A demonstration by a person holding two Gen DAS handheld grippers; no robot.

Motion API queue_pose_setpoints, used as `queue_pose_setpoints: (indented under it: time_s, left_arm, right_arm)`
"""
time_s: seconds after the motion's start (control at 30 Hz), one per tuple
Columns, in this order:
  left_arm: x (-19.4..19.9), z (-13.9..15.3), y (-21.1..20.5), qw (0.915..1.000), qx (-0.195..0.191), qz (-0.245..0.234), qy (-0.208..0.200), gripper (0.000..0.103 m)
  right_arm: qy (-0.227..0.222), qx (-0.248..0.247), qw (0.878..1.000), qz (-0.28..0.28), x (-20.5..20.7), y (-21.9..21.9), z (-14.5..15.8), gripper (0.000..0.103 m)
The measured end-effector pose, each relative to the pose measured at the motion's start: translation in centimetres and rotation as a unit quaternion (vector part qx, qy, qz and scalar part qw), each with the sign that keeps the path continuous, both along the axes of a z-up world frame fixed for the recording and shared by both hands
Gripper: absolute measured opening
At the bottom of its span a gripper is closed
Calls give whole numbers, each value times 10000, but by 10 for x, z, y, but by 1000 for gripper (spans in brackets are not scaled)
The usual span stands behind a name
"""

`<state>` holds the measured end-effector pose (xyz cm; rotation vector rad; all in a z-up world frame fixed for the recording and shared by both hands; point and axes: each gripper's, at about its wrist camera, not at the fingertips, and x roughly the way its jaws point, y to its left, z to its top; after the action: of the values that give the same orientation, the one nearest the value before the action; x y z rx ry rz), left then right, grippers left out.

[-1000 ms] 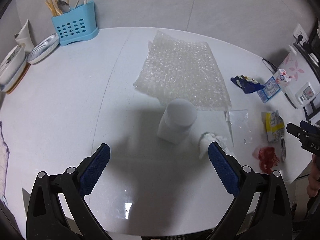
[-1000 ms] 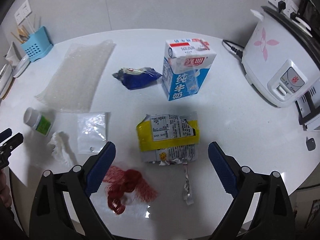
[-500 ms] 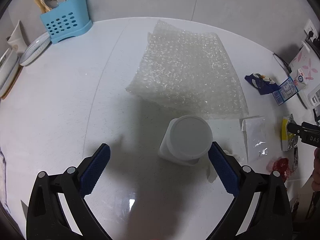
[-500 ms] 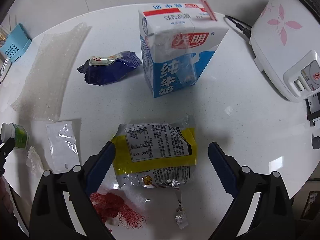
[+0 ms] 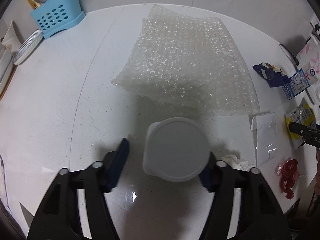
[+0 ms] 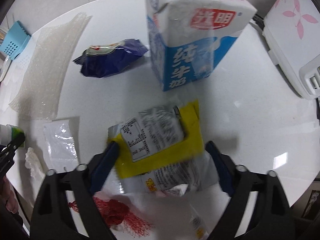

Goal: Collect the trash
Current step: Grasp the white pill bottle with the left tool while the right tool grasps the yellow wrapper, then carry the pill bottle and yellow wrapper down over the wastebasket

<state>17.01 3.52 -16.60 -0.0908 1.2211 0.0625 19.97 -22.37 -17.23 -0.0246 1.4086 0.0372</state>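
Note:
A white-capped bottle [image 5: 176, 150] stands upright on the white table between the fingers of my left gripper [image 5: 168, 150]. Its jaws are closing: a gap still shows at the left pad, and the right pad is half hidden behind the bottle. My right gripper [image 6: 162, 145] points straight down over a yellow and silver snack wrapper [image 6: 160, 140]. Its jaws are closing too, with the wrapper between them and the left pad at the wrapper's edge. A milk carton [image 6: 192, 40] and a blue snack packet [image 6: 112, 60] lie beyond it.
Bubble wrap [image 5: 186, 64] covers the table's middle. A clear plastic bag [image 5: 264, 132], a crumpled tissue [image 5: 238, 160] and red netting [image 5: 288, 174] lie between the two grippers. A rice cooker [image 6: 290, 40] stands right; a blue utensil holder [image 5: 56, 18] and plates [image 5: 28, 44] far left.
Both grippers have come down closer to the table. The left one's jaws have narrowed around the bottle. The right one's jaws have narrowed around the snack wrapper, which looks slightly shifted.

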Motion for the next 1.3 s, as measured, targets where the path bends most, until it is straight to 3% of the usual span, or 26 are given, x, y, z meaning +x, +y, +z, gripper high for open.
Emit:
queue_pose_setpoints:
  time_s: [0.03,0.07,0.13,0.23,0.33,1.0,1.3]
  left_arm:
    - [1,0,-1,10000,22,-15,11,43]
    - [0,0,-2,10000,88,-21,5,41]
    - [0,0,-1,10000,16,16,22,41]
    - [-5,2,-1,9999,-10,110,-22,41]
    - [-11,6,-4,9999,15,128,-66,41]
    - [-78,57,-36,9959,-42,783,-450,41]
    - [-111,74,-55,9977,-140,330,-579,41]
  right_arm:
    - [47,28,10000,31,0,1,-2,68]
    - [82,44,9999,49,0,3,-3,62]
    - [17,58,9999,88,0,5,-2,51]
    - [-3,134,9997,187,-1,8,0,25]
    - [-39,173,9995,245,-2,9,3,15]
    - [-567,419,9926,990,-29,-16,53,12]
    - [-861,411,9922,800,-74,-20,82,12]
